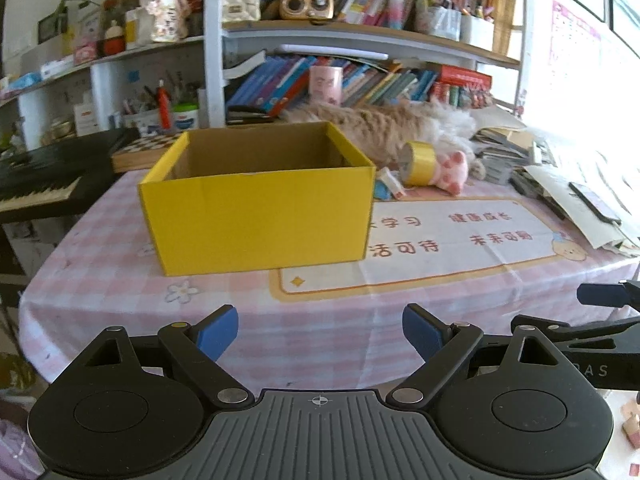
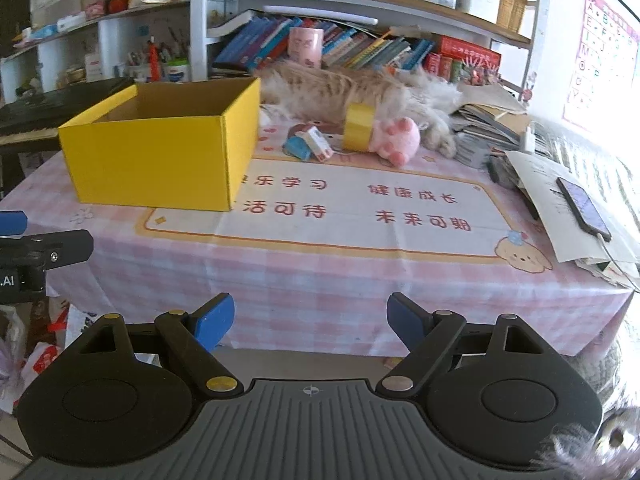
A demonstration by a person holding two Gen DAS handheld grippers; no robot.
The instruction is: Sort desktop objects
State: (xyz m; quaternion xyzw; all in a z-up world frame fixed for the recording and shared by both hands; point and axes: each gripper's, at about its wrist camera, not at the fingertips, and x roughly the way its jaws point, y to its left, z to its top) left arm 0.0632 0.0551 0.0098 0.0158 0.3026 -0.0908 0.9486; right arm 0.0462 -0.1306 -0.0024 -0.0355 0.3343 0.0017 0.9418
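The right gripper (image 2: 310,322) is hovering off the near edge of the table with its blue pads spread and nothing between them; the jaws are standing wide, well short of any object. The left gripper (image 1: 320,330) is likewise spread and empty, looking over the near table edge straight at the yellow cardboard box (image 1: 256,200), which is sitting open-topped on the pink checked tablecloth (image 1: 120,280).

The things to be sorted are lying well beyond both grippers, at the far side of the table to the right of the box: a roll of yellow tape (image 2: 359,126) standing on its edge, a pink paw-shaped plush toy (image 2: 396,140) touching the tape, and a small blue-and-white carton (image 2: 308,145) lying just beside the box's far right corner. A furry cat (image 2: 360,88) is lying right behind them, against the tape.

The step in hand looks like the opening reach. Judging from where things lie, the right gripper is the better placed for the pick, as the box blocks the left one's line to the small items. The carton seems the easiest first choice: it is nearest and clear of the cat. Coming over the printed desk mat (image 2: 340,208) with the jaws kept wide, lining the pads across the carton's narrow sides, and closing only once both pads flank it should avoid knocking the tape roll, which could roll away. The fur behind is worth keeping clear of.
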